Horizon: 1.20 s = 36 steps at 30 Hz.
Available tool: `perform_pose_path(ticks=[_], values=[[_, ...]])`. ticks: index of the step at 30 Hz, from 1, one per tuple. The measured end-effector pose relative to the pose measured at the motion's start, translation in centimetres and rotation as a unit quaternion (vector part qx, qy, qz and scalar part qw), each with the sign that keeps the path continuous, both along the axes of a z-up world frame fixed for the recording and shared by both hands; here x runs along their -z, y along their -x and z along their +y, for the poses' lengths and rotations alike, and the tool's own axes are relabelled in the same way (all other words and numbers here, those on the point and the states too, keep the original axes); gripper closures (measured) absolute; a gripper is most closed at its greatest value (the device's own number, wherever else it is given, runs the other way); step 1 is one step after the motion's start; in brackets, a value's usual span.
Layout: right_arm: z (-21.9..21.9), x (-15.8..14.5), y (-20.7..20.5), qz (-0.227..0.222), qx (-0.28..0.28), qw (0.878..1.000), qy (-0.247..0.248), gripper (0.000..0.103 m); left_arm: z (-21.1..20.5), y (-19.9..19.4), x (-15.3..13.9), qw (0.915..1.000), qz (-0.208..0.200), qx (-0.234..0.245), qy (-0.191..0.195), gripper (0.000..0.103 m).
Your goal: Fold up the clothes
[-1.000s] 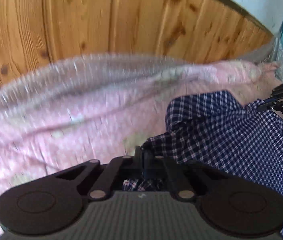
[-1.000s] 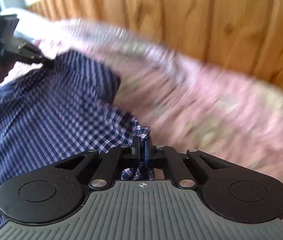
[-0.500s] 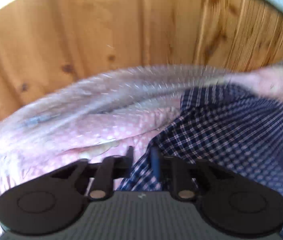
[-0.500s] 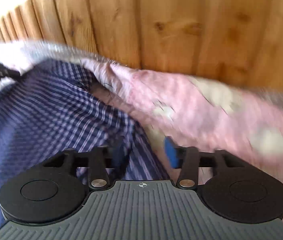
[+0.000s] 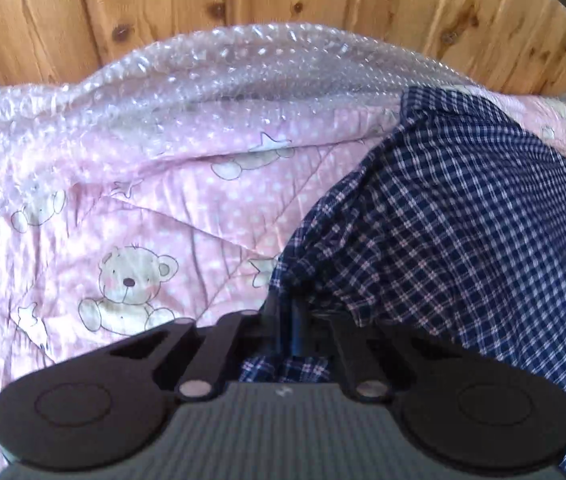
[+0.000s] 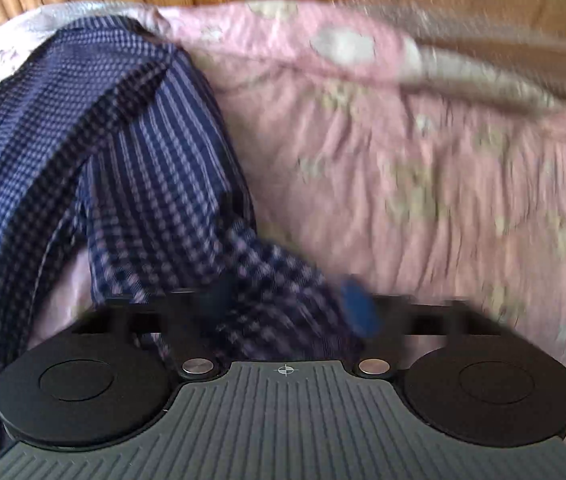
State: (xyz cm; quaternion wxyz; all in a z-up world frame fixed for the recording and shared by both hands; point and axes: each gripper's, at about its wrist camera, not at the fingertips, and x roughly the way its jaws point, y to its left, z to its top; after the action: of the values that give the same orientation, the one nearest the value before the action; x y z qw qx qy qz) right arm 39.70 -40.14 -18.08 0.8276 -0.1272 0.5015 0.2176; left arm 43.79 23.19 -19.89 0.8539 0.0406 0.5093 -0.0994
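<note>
a: item 1, checked shirt (image 5: 463, 220) — loc?
b: on pink quilt (image 5: 187, 216), by wood wall. left gripper (image 5: 289, 328) clenched on its edge, prob. to hold fold line.
a: right gripper (image 6: 287, 304)?
b: released, jaws apart, cloth between.

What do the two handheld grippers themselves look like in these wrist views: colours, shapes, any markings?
Both look like the same model. The left gripper has a grey ribbed body, two round black discs at its sides, black linkage arms and silver pivot pins. The right gripper matches it, with a small crosshair mark on the grey body and a blue pad on one finger. No cables, hands or sleeves show.
</note>
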Motion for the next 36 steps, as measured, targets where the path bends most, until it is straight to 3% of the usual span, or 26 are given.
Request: perform_pose_path(ticks=[1, 2, 5, 8, 11, 12, 13, 14, 16, 20, 24, 26, 28, 30, 31, 33, 36], values=[[0.0, -0.1, 0.4, -0.013, -0.003, 1.0, 0.003, 0.098, 0.1, 0.0, -0.5, 1.0, -0.005, -0.003, -0.008, 0.101], [0.0, -0.2, 0.7, -0.029, -0.006, 1.0, 0.011, 0.102, 0.4, -0.1, -1.1, 0.9996, -0.015, -0.014, -0.02, 0.101], [1.1, -0.9, 0.6, -0.106, -0.003, 0.989, 0.102, 0.103, 1.9, -0.9, -2.7, 0.9948, -0.039, -0.086, -0.038, 0.1], [2.2, -1.4, 0.5, -0.178, -0.002, 0.965, 0.192, 0.103, 2.3, -1.7, -2.1, 0.989, -0.009, -0.118, -0.089, 0.096], [2.0, 0.0, -0.6, -0.176, 0.009, 0.954, 0.242, 0.102, 1.8, -0.1, -2.6, 0.9869, -0.015, -0.108, -0.119, 0.089], [1.5, -0.1, -0.8, -0.172, 0.029, 0.956, 0.238, 0.098, 1.5, 0.5, -3.0, 0.9865, -0.021, -0.103, -0.125, 0.089], [1.0, -0.7, -0.7, -0.175, 0.051, 0.958, 0.223, 0.087, 1.2, 1.3, -3.5, 0.9868, -0.029, -0.097, -0.126, 0.086], [0.2, -1.5, -0.1, -0.177, 0.076, 0.961, 0.197, 0.063, 0.7, 2.4, -4.4, 0.9884, -0.043, -0.089, -0.115, 0.083], [-1.3, -3.3, 1.0, -0.181, 0.125, 0.965, 0.144, 0.039, -0.1, 5.0, -5.7, 0.9924, -0.058, -0.078, -0.075, 0.077], [-4.3, -4.7, 4.7, -0.141, 0.231, 0.962, 0.034, 0.038, -1.5, 10.4, -6.1, 0.9958, -0.046, -0.079, 0.009, 0.076], [-4.6, -1.8, 8.9, -0.075, 0.28, 0.956, -0.038, 0.035, -2.6, 15.6, -4.9, 0.9927, -0.014, -0.088, 0.081, 0.076], [-3.3, 0.0, 9.4, -0.06, 0.271, 0.959, -0.049, 0.035, -3.4, 17.8, -4.5, 0.9911, -0.002, -0.084, 0.103, 0.077], [-1.8, 1.0, 9.4, -0.059, 0.261, 0.963, -0.046, 0.042, -4.4, 19.5, -4.6, 0.99, 0.005, -0.074, 0.119, 0.077], [-0.6, 1.4, 9.2, -0.066, 0.253, 0.965, -0.033, 0.079, -5.6, 21.4, -5.3, 0.9884, 0.006, -0.06, 0.14, 0.077], [-0.2, 0.9, 9.1, -0.08, 0.252, 0.964, -0.01, 0.103, -6.2, 22.3, -5.5, 0.9862, 0.011, -0.046, 0.159, 0.076], [0.2, -0.5, 9.2, -0.108, 0.244, 0.963, 0.034, 0.103, -7.9, 24.6, -5.1, 0.9827, 0.034, -0.009, 0.182, 0.076], [0.3, 0.2, 11.2, -0.12, 0.178, 0.968, 0.134, 0.103, -10.5, 28.1, -3.6, 0.9797, 0.071, 0.029, 0.186, 0.076]])
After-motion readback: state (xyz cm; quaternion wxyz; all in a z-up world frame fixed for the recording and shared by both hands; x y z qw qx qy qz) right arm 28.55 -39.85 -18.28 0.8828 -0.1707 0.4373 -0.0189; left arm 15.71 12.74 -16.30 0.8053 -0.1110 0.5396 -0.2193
